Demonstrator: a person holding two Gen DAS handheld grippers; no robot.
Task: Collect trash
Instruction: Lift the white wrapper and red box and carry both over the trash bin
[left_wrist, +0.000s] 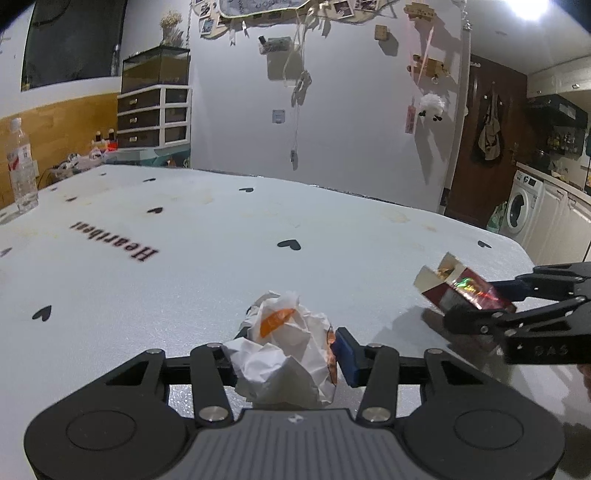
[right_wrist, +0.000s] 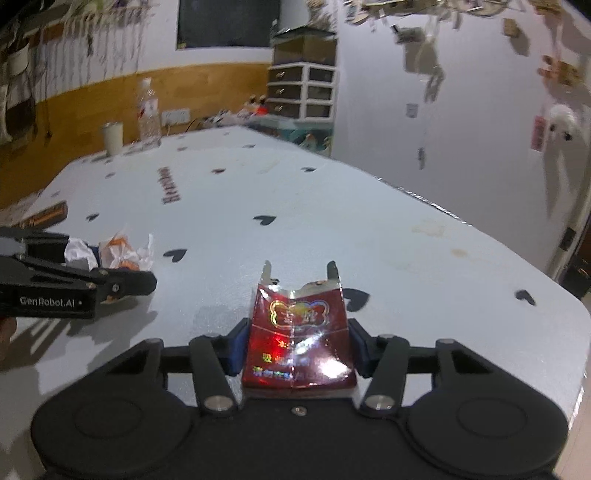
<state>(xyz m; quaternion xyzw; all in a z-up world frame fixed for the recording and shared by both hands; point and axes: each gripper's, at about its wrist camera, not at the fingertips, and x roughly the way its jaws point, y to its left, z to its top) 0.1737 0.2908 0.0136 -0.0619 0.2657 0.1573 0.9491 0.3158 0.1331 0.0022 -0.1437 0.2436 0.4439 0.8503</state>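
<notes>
The left gripper (left_wrist: 286, 360) is pinching a crumpled white paper wrapper with orange print (left_wrist: 288, 347); the right gripper (right_wrist: 295, 347) is clamping a torn, shiny red cigarette pack (right_wrist: 299, 336); both are being held just above the white heart-printed table (left_wrist: 184, 266); no bin is showing, so disposal remains.

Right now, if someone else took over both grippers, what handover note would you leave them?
Left gripper: shut on the crumpled paper wrapper, low over the table.
Right gripper: shut on the torn red packet, lifted off the table.
Done: both pieces picked up.
Left: carry both to a bin; none is in view. A water bottle and a white cup stand at the far edge, untouched.
</notes>
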